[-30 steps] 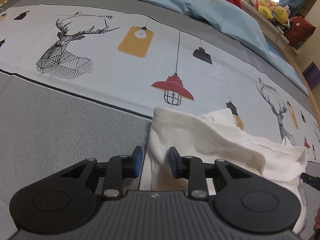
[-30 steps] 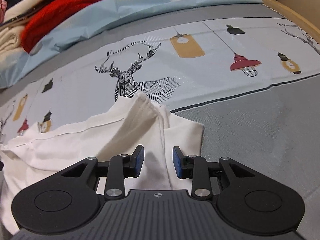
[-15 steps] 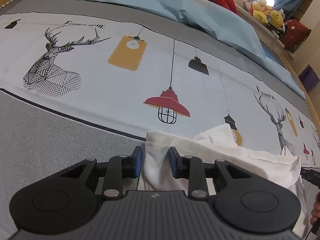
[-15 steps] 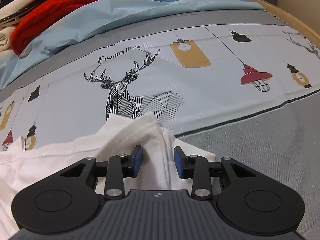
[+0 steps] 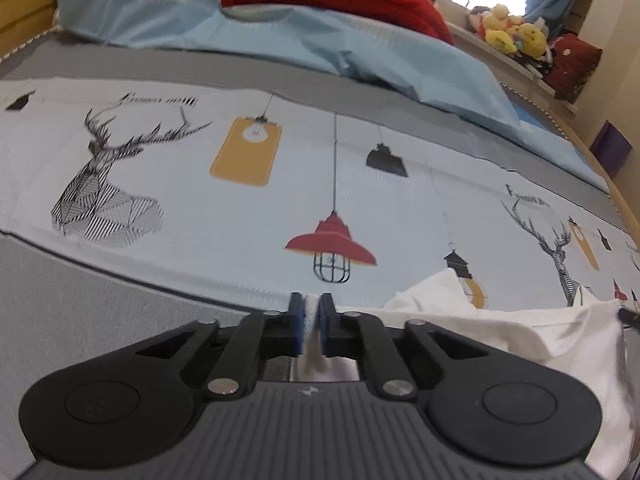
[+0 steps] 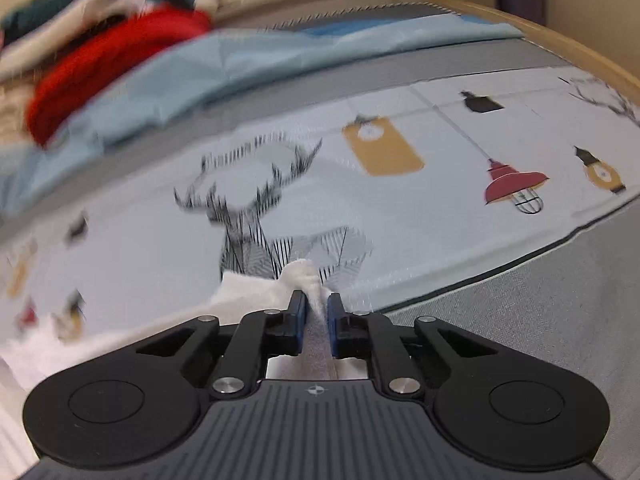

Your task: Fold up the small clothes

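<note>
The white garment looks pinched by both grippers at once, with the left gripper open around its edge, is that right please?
Not quite. The left gripper is shut on the white garment, not open: the left wrist view shows white cloth squeezed between its blue pads. The rest holds: the right wrist view shows the right gripper shut on the garment too.

Black left gripper and right gripper: blue pads, silver screws, ribbed grey bases.

Behind the left gripper, its body hides the white garment's near part. Beyond the right gripper, motion blur smears the clothes pile.
</note>
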Motion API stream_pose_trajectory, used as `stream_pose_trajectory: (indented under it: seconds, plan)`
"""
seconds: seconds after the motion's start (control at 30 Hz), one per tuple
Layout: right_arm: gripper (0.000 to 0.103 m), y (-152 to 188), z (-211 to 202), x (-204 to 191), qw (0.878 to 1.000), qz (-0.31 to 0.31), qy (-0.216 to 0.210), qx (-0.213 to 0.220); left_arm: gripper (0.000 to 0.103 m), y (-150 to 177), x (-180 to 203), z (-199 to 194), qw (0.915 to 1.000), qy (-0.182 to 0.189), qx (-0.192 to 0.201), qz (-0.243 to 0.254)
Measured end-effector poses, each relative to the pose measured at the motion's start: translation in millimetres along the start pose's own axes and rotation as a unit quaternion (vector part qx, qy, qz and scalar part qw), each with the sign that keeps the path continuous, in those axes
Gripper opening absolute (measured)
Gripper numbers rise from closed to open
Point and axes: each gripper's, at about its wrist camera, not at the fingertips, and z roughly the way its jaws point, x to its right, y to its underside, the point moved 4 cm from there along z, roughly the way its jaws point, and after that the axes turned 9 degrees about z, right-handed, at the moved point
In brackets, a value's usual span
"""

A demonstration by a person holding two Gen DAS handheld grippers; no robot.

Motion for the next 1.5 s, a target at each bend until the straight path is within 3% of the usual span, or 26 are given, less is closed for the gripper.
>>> stream_pose_trajectory:
  seconds: [0.13, 0.23, 0.27, 0.33, 0.37, 0.47, 0.53, 0.57, 0.67, 0.7, 0.73, 0.8, 0.9, 0.97, 1.0, 1.1, 1.2, 1.23, 1.3, 1.4, 1.5]
  plan:
    - [0.001, -15.6, -23.6, 10.9, 0.999, 0.033, 0.005, 0.042, 0.007, -6.1, 0.7, -4.2, 0.9997, 0.014, 0.016, -0.010]
    - [0.000, -18.0, -24.0, 22.6, 0.997, 0.039, 0.046, 0.056, 0.010, -9.9, -9.3, -6.3, 0.9981, 0.028, 0.021, -0.051]
    - [0.000, -18.3, -21.7, 28.1, 0.996, 0.051, 0.047, 0.051, 0.012, -10.1, -14.2, -5.7, 0.9970, 0.031, 0.018, -0.069]
    - [0.000, -19.0, -18.3, 36.5, 0.996, 0.068, 0.046, 0.042, 0.040, -6.3, -24.3, 0.7, 0.9928, 0.049, -0.005, -0.109]
    - [0.000, -18.6, -16.4, 38.7, 0.996, 0.073, 0.042, 0.036, 0.044, -4.0, -27.5, 3.8, 0.9907, 0.058, -0.017, -0.122]
    - [0.005, -12.3, -1.3, 38.4, 0.996, 0.090, 0.001, -0.019, 0.045, 1.4, -29.8, 10.4, 0.9879, 0.071, -0.039, -0.132]
    - [0.021, -4.2, 9.5, 31.1, 0.996, 0.071, -0.011, -0.048, 0.045, 3.7, -27.5, 14.0, 0.9888, 0.069, -0.051, -0.122]
    - [0.024, -1.0, 12.7, 26.1, 0.997, 0.053, -0.011, -0.052, 0.045, 4.7, -26.0, 15.6, 0.9898, 0.064, -0.054, -0.116]
    - [0.025, 7.5, 19.5, 13.7, 0.998, 0.013, -0.001, -0.058, 0.042, 5.7, -21.3, 17.5, 0.9922, 0.057, -0.052, -0.099]
    - [0.025, 9.6, 21.9, 12.7, 0.998, 0.007, 0.005, -0.060, 0.025, 5.4, -18.9, 16.7, 0.9938, 0.052, -0.047, -0.087]
    - [0.018, 10.2, 22.4, 12.6, 0.998, 0.002, 0.012, -0.060, 0.008, 3.4, -16.8, 14.9, 0.9957, 0.042, -0.040, -0.071]
    - [0.001, 5.6, 16.2, 10.4, 0.999, -0.008, 0.021, -0.033, 0.006, -4.5, -10.8, 3.8, 0.9993, 0.019, -0.001, -0.032]
    - [0.000, -17.9, -13.2, 5.7, 0.998, 0.009, 0.004, 0.067, 0.006, -16.9, -1.5, -15.3, 0.9974, 0.019, 0.068, -0.009]
    - [0.000, -27.9, -26.5, 5.5, 0.992, 0.008, 0.022, 0.122, 0.006, -19.3, 3.1, -15.2, 0.9974, 0.008, 0.071, 0.000]
    - [0.000, -29.0, -26.4, 9.8, 0.991, 0.010, 0.040, 0.130, 0.006, -18.3, 3.6, -9.6, 0.9984, 0.007, 0.055, -0.002]
    - [0.003, -24.8, -11.7, 27.2, 0.992, 0.033, 0.085, 0.089, 0.014, -16.3, 3.8, 0.5, 0.9998, 0.004, 0.013, -0.015]
    - [0.003, -24.1, -17.0, 25.7, 0.996, 0.040, 0.048, 0.063, 0.038, -19.8, 6.0, -15.5, 0.9993, 0.024, 0.029, -0.006]
    - [0.003, -24.2, -22.7, 20.7, 0.997, 0.027, 0.030, 0.060, 0.040, -20.3, 6.6, -20.7, 0.9990, 0.030, 0.031, -0.002]
    - [0.003, -20.1, -31.4, 10.8, 0.999, -0.002, -0.006, 0.036, 0.040, -17.2, 7.8, -28.7, 0.9985, 0.052, 0.020, 0.005]
    - [0.007, -0.9, -36.8, 0.5, 0.997, -0.044, -0.045, -0.046, 0.040, -5.1, 15.9, -35.4, 0.9953, 0.090, -0.015, 0.033]
    - [0.012, 35.9, -40.4, 1.6, 0.985, -0.125, -0.010, -0.117, 0.040, 14.7, 30.5, -44.7, 0.9876, 0.120, -0.053, 0.086]
